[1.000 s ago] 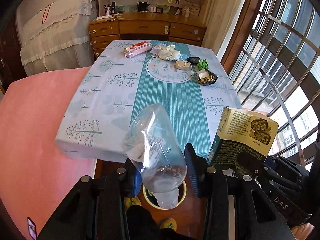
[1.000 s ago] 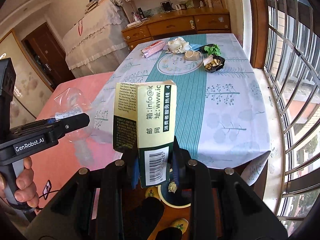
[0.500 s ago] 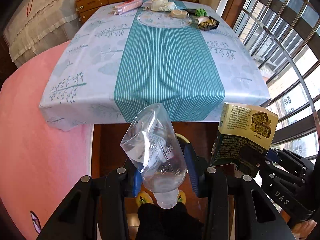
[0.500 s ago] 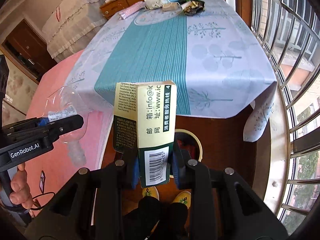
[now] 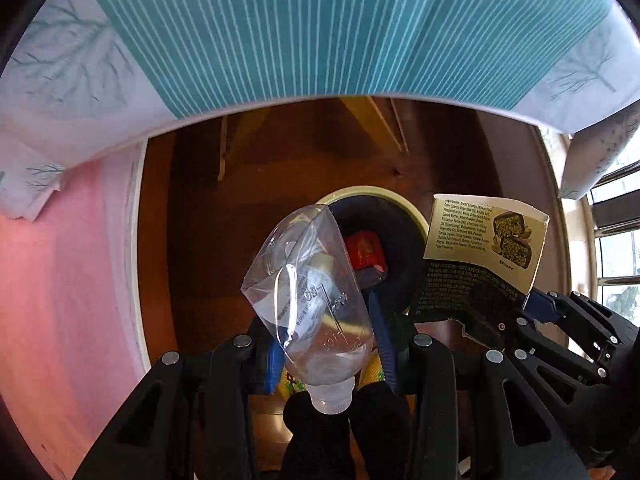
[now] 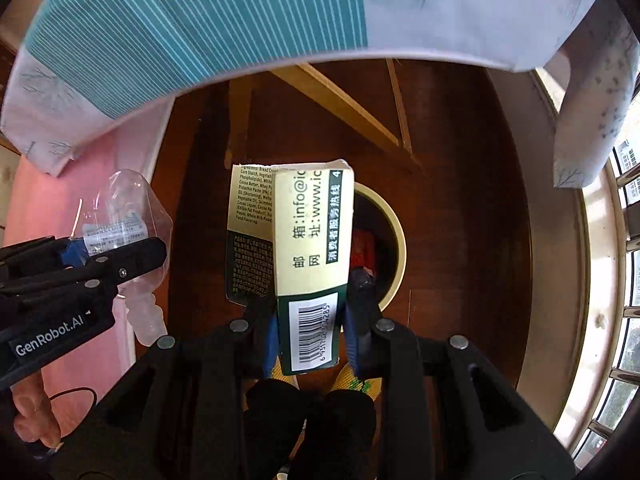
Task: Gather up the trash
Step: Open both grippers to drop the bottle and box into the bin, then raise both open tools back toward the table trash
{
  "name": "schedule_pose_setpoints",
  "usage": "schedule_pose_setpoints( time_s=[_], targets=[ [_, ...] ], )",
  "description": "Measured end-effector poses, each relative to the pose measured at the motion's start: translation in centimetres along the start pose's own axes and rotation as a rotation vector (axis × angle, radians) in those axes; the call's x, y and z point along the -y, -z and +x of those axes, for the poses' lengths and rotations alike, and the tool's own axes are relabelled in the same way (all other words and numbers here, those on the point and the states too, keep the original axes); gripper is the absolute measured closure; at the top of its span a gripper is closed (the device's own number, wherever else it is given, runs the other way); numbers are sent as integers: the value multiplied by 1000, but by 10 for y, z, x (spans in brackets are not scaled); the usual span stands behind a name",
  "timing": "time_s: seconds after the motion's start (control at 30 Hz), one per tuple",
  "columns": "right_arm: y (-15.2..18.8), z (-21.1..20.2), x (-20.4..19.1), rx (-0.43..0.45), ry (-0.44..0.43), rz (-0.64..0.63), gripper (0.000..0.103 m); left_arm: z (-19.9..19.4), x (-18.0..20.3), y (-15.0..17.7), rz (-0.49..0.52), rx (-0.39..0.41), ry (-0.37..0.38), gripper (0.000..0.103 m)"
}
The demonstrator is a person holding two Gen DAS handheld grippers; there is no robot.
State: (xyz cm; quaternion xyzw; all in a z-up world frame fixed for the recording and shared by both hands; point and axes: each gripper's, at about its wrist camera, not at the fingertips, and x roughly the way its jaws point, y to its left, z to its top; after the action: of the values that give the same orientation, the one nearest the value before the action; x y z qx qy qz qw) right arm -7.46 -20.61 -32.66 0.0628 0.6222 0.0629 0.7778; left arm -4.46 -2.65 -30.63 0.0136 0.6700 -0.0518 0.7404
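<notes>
My left gripper (image 5: 326, 344) is shut on a crushed clear plastic bottle (image 5: 308, 288), cap end toward the camera. It hangs above a round cream-rimmed trash bin (image 5: 416, 220) on the wooden floor. My right gripper (image 6: 314, 320) is shut on a cream and dark green snack box (image 6: 308, 248), held upright over the same bin (image 6: 394, 232). The box (image 5: 480, 256) also shows at the right of the left wrist view, and the bottle (image 6: 124, 216) at the left of the right wrist view. Red trash (image 5: 364, 248) lies inside the bin.
The table's overhanging cloth, teal-striped and white (image 5: 320, 28), fills the top of both views, close above the bin. Wooden table struts (image 6: 340, 100) run beneath it. A pink mat (image 5: 60, 280) lies at the left. Window bars (image 6: 624, 320) stand at the right.
Both grippers have tilted down and moved in under the table edge. The table top has left the view and the bin now sits right below the bottle and box.
</notes>
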Motion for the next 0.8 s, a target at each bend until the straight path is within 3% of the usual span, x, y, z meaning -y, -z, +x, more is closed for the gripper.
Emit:
schedule_pose_setpoints(
  time_s=[0.27, 0.33, 0.37, 0.4, 0.47, 0.6, 0.8],
  targets=[
    [12, 117, 20, -38, 78, 24, 80, 110, -3, -6, 34, -35, 4, 63],
    [14, 134, 26, -48, 61, 49, 76, 129, -4, -7, 48, -55, 12, 54],
    [14, 141, 29, -50, 66, 58, 70, 136, -4, -8, 54, -64, 15, 38],
    [15, 144, 31, -51, 73, 63, 53, 141, -4, -8, 55, -63, 17, 22],
    [16, 146, 35, -41, 75, 75, 48, 147, -6, -8, 53, -38, 27, 15],
    [22, 140, 40, -37, 83, 113, 48, 148, -9, -9, 58, -11, -5, 15],
    [20, 110, 45, -15, 85, 144, 48, 109, -16, -11, 39, 35, -26, 15]
  ],
)
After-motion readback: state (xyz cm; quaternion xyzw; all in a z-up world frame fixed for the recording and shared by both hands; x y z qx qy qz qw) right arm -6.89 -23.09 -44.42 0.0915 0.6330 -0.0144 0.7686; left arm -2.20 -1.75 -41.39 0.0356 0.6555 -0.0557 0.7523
